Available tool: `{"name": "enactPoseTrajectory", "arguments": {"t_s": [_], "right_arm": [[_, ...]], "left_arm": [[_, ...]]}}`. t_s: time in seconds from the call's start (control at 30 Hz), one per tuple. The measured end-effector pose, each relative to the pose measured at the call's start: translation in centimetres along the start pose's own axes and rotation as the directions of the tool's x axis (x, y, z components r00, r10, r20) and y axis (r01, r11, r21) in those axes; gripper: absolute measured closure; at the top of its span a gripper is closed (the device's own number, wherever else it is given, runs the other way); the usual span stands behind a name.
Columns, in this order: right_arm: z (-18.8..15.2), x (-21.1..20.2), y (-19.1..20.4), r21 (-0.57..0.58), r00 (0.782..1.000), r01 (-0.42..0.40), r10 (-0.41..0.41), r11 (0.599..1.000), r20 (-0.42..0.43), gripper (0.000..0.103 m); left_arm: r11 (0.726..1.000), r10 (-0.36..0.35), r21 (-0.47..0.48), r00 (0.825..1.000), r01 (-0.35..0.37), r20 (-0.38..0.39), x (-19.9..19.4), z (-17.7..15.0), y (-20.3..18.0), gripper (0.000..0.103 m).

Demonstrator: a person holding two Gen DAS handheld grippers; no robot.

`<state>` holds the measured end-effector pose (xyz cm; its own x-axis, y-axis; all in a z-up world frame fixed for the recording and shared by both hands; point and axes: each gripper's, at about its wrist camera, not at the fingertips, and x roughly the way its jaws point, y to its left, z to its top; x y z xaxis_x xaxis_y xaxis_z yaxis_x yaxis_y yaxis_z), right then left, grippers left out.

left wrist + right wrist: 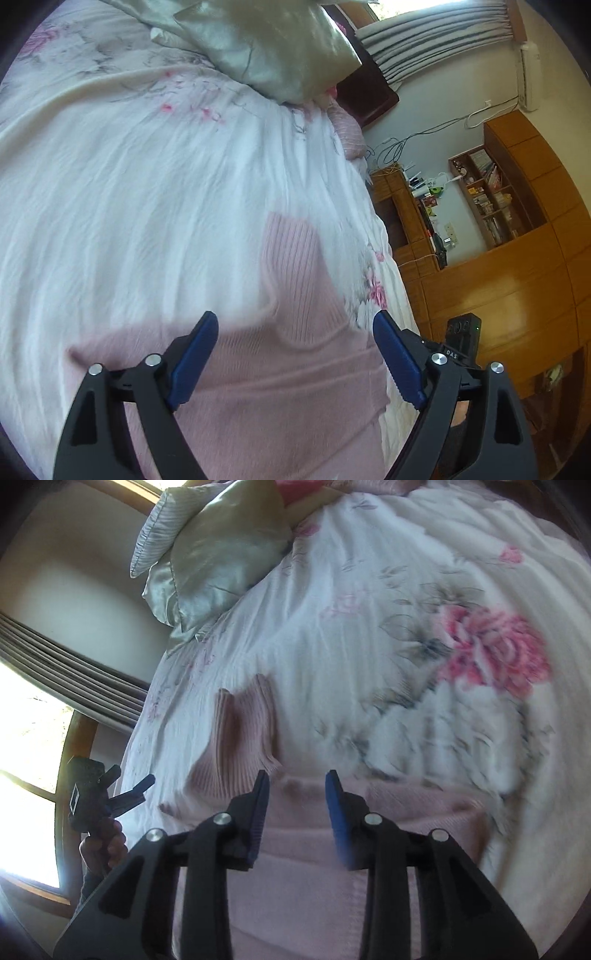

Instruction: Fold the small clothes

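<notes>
A pale pink ribbed knit garment [280,369] lies spread on the bed's white floral duvet [129,221]. My left gripper [295,321] hovers just above its body, open, with nothing between the blue pads. In the right wrist view the same garment [303,849] lies under my right gripper [297,775], which is also open and holds nothing. One sleeve [240,731] lies rumpled, pointing up and away to the left. The left gripper [125,794] shows at the bed's left edge, held by a hand [99,845].
Satin grey-green pillows [266,48] [218,565] lie at the head of the bed. Wooden cabinets and shelves [498,277] stand past the bed's right edge. A curtain and a bright window [29,738] are on the other side. A large pink flower print [495,650] marks the duvet.
</notes>
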<state>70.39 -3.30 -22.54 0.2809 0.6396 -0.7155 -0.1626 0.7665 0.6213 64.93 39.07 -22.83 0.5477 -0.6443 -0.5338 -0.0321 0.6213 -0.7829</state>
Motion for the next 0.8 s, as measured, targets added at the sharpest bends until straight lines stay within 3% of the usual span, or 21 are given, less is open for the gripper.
{"name": "enactPoseTrajectory", "arguments": {"t_s": [0.1,0.2,0.4,0.43,0.47,0.5,0.57,0.67,0.8], "right_arm": [[2.3,4.1,1.6,0.009,0.999,-0.021,0.021,1.000,-0.025,0.065],[3.7,7.9,2.6,0.001,0.999,-0.012,0.012,1.000,-0.035,0.062],[5.2,12.7,2.9,0.007,1.000,-0.017,0.018,1.000,-0.024,0.057],[5.4,13.1,2.8,0.014,0.999,-0.026,0.027,1.000,-0.024,0.057],[5.5,13.5,2.8,0.015,0.999,-0.030,0.030,0.999,-0.024,0.057],[5.5,13.8,2.9,0.014,0.999,-0.034,0.035,0.999,-0.023,0.057],[5.5,14.2,3.3,0.002,0.999,-0.042,0.042,0.999,-0.025,0.058],[5.1,13.7,3.9,-0.026,1.000,-0.012,0.012,1.000,-0.005,0.092],[4.3,10.2,4.3,-0.049,0.997,-0.042,0.045,0.998,0.062,0.093]], "left_arm": [[0.999,0.002,-0.044,0.999,-0.003,-0.038,4.4,2.2,0.5,0.017],[0.998,0.052,-0.039,0.993,-0.057,-0.107,8.8,3.4,1.2,0.017],[0.999,0.039,0.002,0.992,-0.039,-0.119,12.0,3.9,1.2,0.021],[0.999,0.041,0.008,0.992,-0.040,-0.121,12.1,3.8,1.2,0.027],[0.999,0.043,0.006,0.990,-0.042,-0.138,12.4,3.7,1.4,0.057],[0.998,0.062,0.011,0.988,-0.061,-0.145,12.6,3.5,1.5,0.076],[0.994,0.103,0.039,0.984,-0.099,-0.148,12.6,3.2,1.6,0.092],[0.995,0.094,0.030,0.990,-0.092,-0.101,11.3,3.0,1.5,0.095],[0.998,0.046,0.045,0.998,-0.044,-0.033,8.3,2.6,-0.3,0.096]]}}
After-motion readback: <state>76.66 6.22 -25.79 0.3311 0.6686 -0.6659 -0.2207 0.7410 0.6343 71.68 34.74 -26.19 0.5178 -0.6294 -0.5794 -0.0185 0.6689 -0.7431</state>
